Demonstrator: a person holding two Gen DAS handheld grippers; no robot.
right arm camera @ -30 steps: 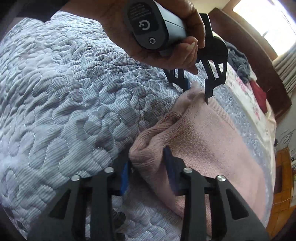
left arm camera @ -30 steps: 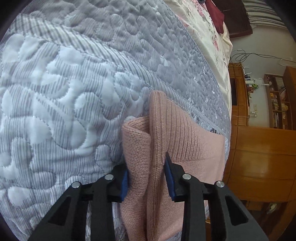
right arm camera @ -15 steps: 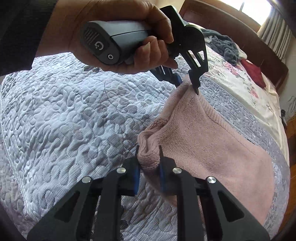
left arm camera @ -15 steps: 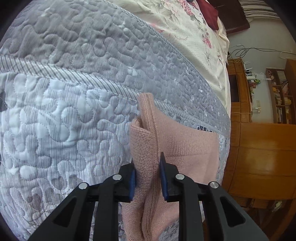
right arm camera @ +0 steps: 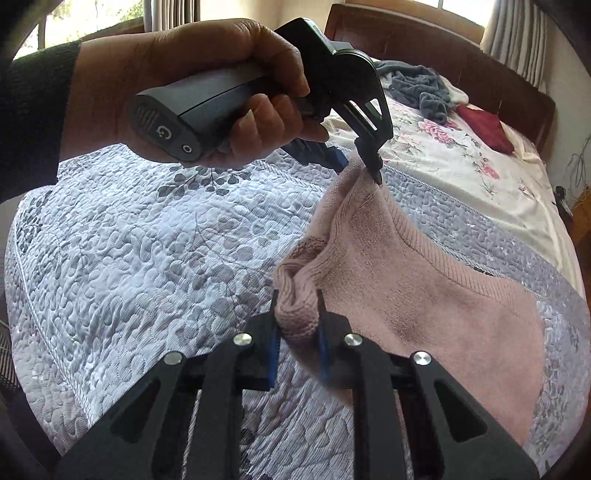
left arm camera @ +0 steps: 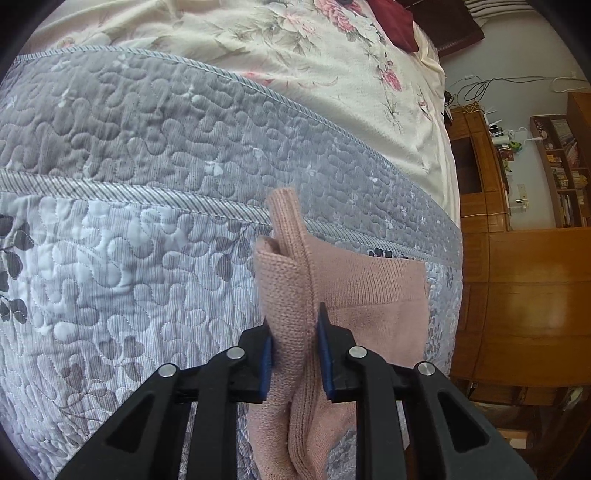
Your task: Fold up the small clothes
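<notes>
Here each gripper, left [left arm camera: 294, 349] and right [right arm camera: 297, 328], pinches the pink sweater's [right arm camera: 424, 295] raised edge

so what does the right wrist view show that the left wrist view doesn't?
Only the right wrist view shows the hand holding the left gripper, a crumpled grey garment and the wooden headboard. Only the left wrist view shows the wooden cabinets and bookshelf. Both show the pink knit sweater pinched at two corners, the right gripper shut on one, plus the grey quilt, floral sheet and dark red cloth.
</notes>
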